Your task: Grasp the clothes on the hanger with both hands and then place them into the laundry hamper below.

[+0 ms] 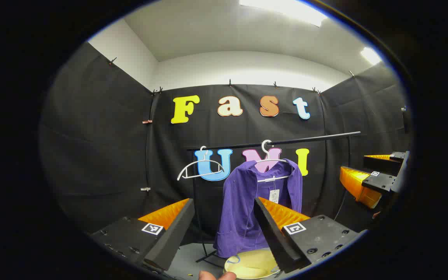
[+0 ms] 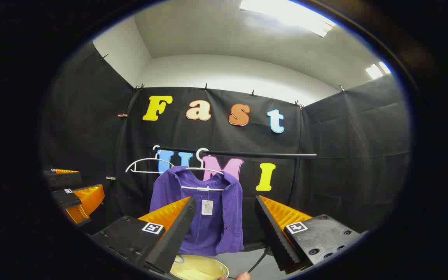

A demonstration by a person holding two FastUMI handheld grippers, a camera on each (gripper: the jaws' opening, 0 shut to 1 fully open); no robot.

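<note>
Left gripper view: both grippers (image 1: 224, 217) (image 2: 224, 217), fingers wide, approach the purple shirt (image 1: 243, 202) at twelve o'clock; grasping comes next, hamper (image 1: 251, 264) below.

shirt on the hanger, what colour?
Purple shirt, finely ribbed; clearest in the right gripper view.

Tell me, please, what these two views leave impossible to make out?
- Pale yellow laundry hamper: cut off by the bottom edge in both views.
- Purple ribbed shirt: its right side sits behind the left gripper finger in the left gripper view.
- White paper tag: too small to read.
</note>
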